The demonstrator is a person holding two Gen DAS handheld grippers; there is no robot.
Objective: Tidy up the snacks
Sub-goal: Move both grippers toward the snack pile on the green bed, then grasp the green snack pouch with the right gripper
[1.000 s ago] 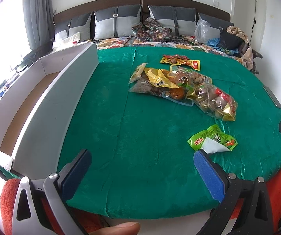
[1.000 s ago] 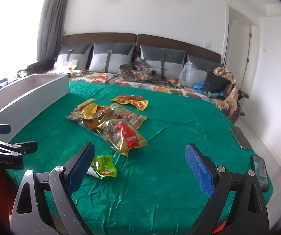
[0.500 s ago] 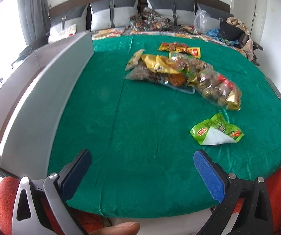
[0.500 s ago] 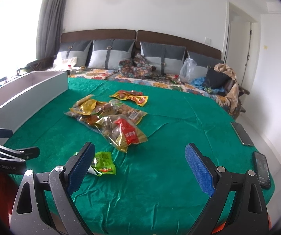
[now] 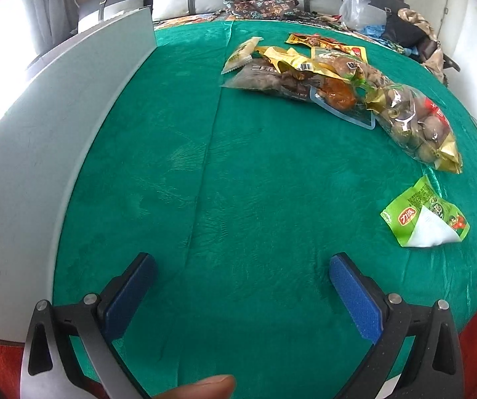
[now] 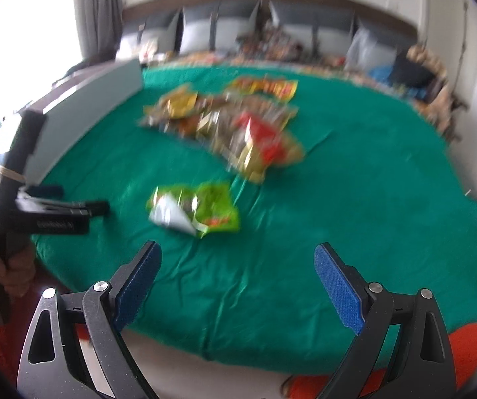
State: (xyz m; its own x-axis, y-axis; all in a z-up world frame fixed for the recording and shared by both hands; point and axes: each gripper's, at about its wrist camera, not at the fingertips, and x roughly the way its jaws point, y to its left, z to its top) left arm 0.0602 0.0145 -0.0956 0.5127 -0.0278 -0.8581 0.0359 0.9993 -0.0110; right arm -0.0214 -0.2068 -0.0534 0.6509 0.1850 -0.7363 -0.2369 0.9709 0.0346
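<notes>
Nearest me, my left gripper (image 5: 238,286) hangs spread wide and empty over the green bed cover (image 5: 238,199). My right gripper (image 6: 236,277) is likewise spread with nothing between its pads, its view blurred. Just beyond it lies the green snack packet (image 6: 198,211), flat on the cover, apart from the rest. Farther on sits the heap of snack bags (image 5: 338,79). A grey box wall (image 5: 55,126) runs along the left.
</notes>
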